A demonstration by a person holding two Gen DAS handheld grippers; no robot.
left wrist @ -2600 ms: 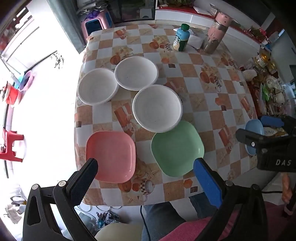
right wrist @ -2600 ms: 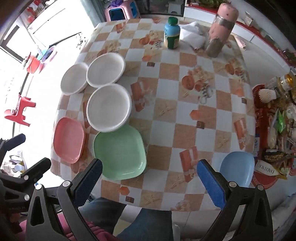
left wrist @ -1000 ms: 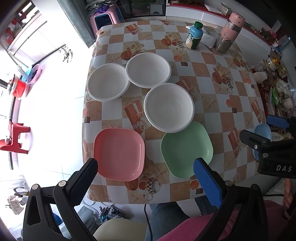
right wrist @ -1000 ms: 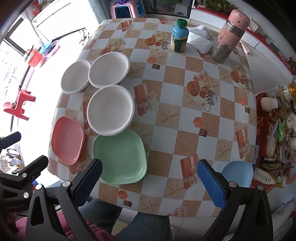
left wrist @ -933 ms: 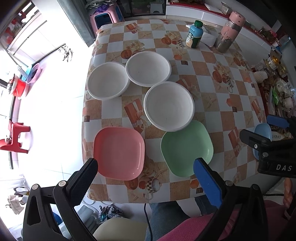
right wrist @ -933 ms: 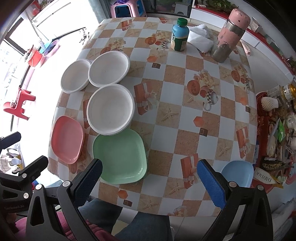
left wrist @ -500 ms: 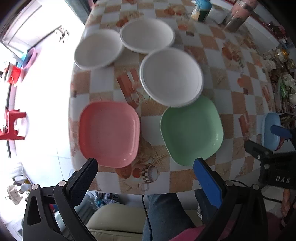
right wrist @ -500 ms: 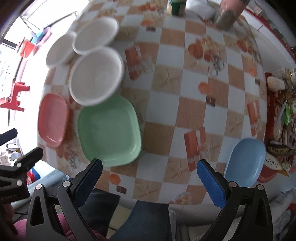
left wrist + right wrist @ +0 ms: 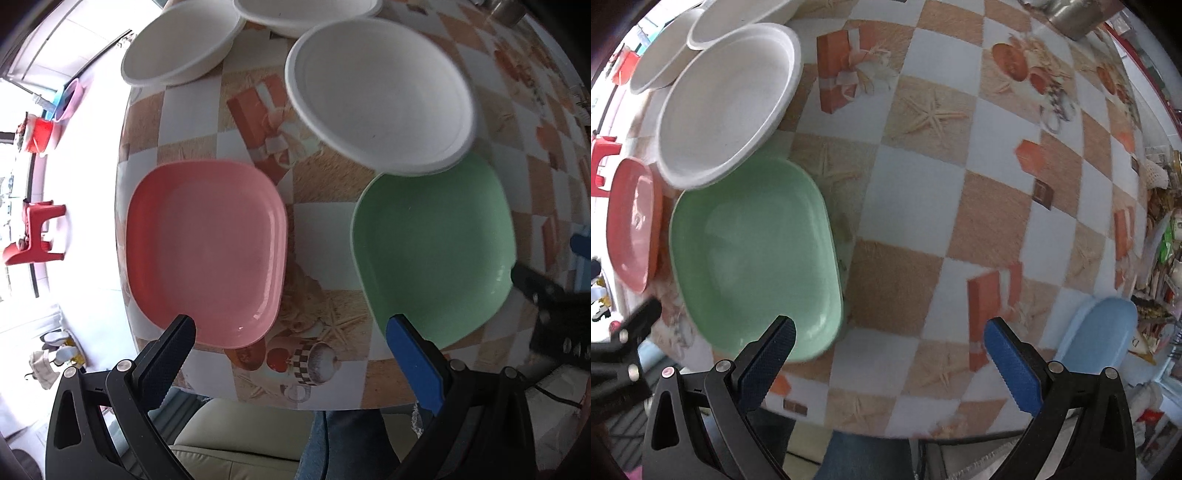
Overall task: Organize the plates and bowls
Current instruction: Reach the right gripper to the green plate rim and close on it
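Plates just ahead of both wide-open, empty grippers: pink plate [image 9: 207, 251] left [image 9: 290, 334], green plate [image 9: 753, 254] right [image 9: 890, 336].

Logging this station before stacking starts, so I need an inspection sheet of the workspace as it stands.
Surface: checkered tablecloth covering the table, printed with starfish and gift boxes.
Job's things: pink plate and green plate at the near edge; three white bowls, the nearest white bowl overlapping the green plate's far rim.
Clutter: blue plate near the right corner; metal cup base at the far side.
Grippers: left tool open and empty, near the pink plate; right tool open and empty.
Cables: nothing seen on the table.
Surroundings: red stool on the floor.
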